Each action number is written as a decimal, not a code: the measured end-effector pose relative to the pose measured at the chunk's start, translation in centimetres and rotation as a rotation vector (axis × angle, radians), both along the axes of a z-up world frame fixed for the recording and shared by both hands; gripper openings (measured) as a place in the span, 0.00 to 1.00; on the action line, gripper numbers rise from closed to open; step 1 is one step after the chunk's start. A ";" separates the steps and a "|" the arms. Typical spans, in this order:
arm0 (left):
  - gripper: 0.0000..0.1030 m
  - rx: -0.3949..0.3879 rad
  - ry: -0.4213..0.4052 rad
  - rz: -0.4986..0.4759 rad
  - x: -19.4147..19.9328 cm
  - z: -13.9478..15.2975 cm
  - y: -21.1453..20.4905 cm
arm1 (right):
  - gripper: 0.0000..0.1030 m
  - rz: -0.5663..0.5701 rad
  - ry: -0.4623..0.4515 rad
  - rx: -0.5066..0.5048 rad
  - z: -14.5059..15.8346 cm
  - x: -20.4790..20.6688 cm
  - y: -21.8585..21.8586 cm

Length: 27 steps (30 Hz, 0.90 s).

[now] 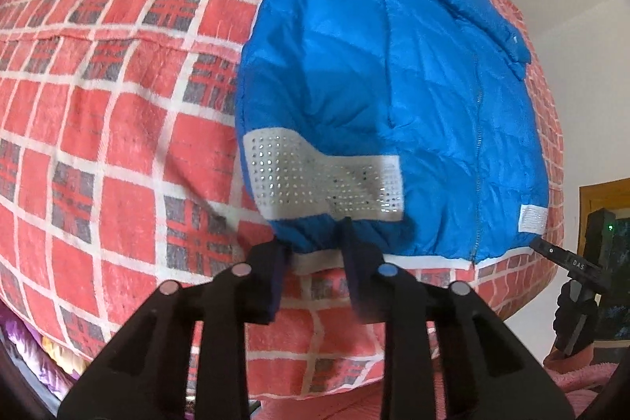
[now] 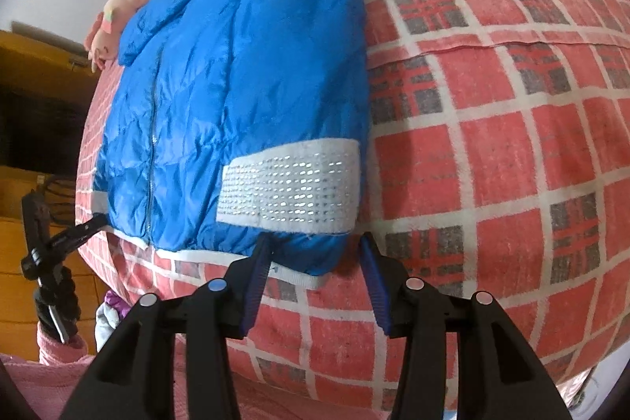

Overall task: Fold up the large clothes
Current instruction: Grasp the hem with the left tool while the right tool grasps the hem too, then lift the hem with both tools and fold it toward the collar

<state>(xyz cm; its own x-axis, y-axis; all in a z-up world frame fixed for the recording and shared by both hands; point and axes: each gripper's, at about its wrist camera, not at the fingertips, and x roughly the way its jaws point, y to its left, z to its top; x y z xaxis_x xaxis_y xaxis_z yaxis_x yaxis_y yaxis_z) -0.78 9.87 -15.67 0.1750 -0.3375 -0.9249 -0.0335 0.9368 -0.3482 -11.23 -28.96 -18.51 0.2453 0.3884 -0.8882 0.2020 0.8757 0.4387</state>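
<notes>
A blue puffy jacket [image 1: 374,85] lies zipped and flat on a red checked blanket [image 1: 118,105], its hem toward me. My left gripper [image 1: 315,239] is shut on the hem just below the jacket's white studded patch [image 1: 315,180], and blue cloth bunches between its pads. In the right wrist view the jacket [image 2: 236,85] shows its other white studded patch [image 2: 291,191]. My right gripper [image 2: 315,247] stands open around that hem corner, with a gap at its right finger. Each gripper also shows small in the other view: the right gripper [image 1: 543,247] and the left gripper [image 2: 96,221].
The blanket [image 2: 492,144] spreads wide beside the jacket and drops off at its near edge. A pink plush toy [image 2: 114,18] lies at the far left corner by wooden furniture [image 2: 31,65]. A pink fleece sleeve [image 2: 51,345] holds the left gripper. A wooden door frame [image 1: 606,191] stands at the right.
</notes>
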 end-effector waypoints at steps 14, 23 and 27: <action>0.06 -0.026 -0.115 -0.031 -0.1 4.2 -0.8 | 0.07 0.058 -0.154 0.064 5.1 0.0 0.3; 0.06 -0.088 -0.240 -0.030 2.2 9.7 -1.0 | 0.06 0.070 -0.242 0.093 11.2 2.7 -1.1; 0.06 -0.078 -0.287 -0.031 4.6 11.6 -1.2 | 0.06 0.065 -0.260 0.080 13.2 4.8 -1.7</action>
<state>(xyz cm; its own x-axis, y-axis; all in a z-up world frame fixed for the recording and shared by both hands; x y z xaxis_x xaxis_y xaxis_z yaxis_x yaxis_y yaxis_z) 3.80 8.63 -4.08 0.4137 -0.4149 -0.8104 0.1051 0.9059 -0.4102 -6.41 -30.66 -5.31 0.4333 0.4773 -0.7645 0.0186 0.8434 0.5370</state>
